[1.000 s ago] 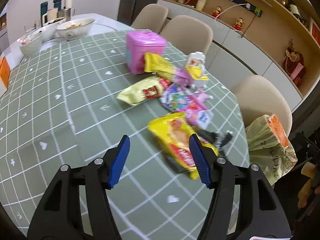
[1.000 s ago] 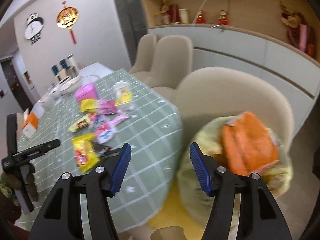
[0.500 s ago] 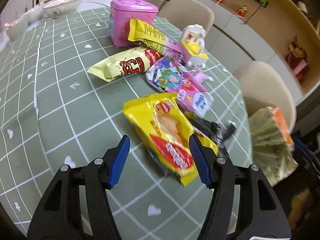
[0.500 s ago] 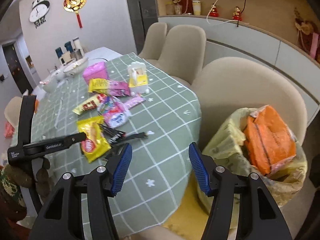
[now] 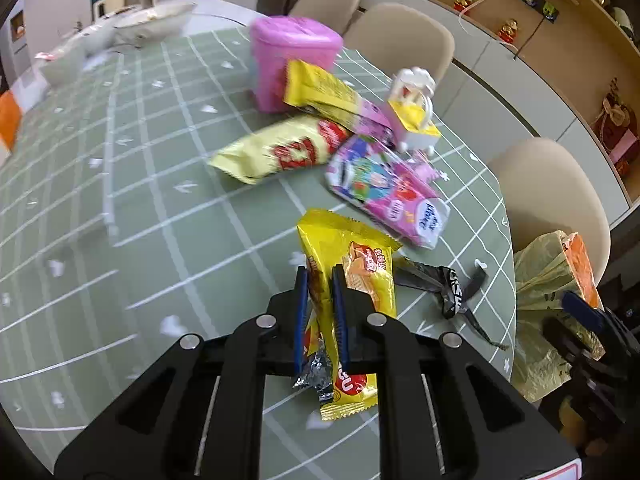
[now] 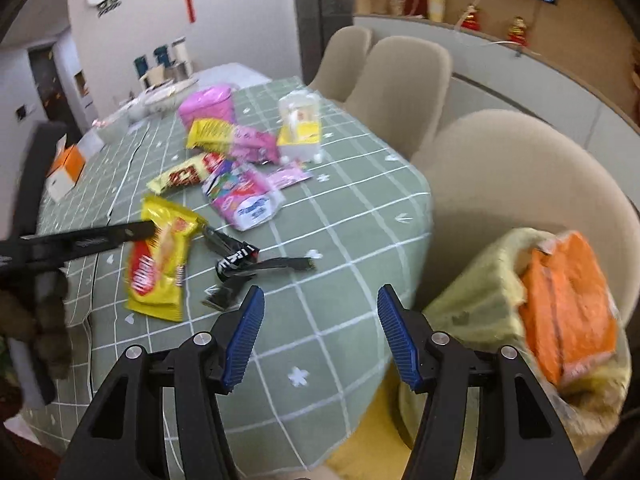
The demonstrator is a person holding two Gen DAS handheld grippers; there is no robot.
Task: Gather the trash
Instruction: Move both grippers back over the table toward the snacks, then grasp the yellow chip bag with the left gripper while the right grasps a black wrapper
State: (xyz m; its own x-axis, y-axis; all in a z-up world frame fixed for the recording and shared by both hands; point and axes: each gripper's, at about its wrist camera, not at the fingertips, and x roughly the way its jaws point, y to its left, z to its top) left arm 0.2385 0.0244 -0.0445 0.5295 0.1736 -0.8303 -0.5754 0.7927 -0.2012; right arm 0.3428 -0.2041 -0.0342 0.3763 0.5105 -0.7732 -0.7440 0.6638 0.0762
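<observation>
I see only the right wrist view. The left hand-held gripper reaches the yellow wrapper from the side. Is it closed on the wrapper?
Observer: Yes. In the left wrist view the left hand-held gripper is shut on the yellow wrapper, with a blue pad on each side of it.
Operator: Where on the wrapper does it grip?
Observer: Near its left edge, as that view shows it. A torn silver end sticks out behind the pads, toward the camera.
</observation>
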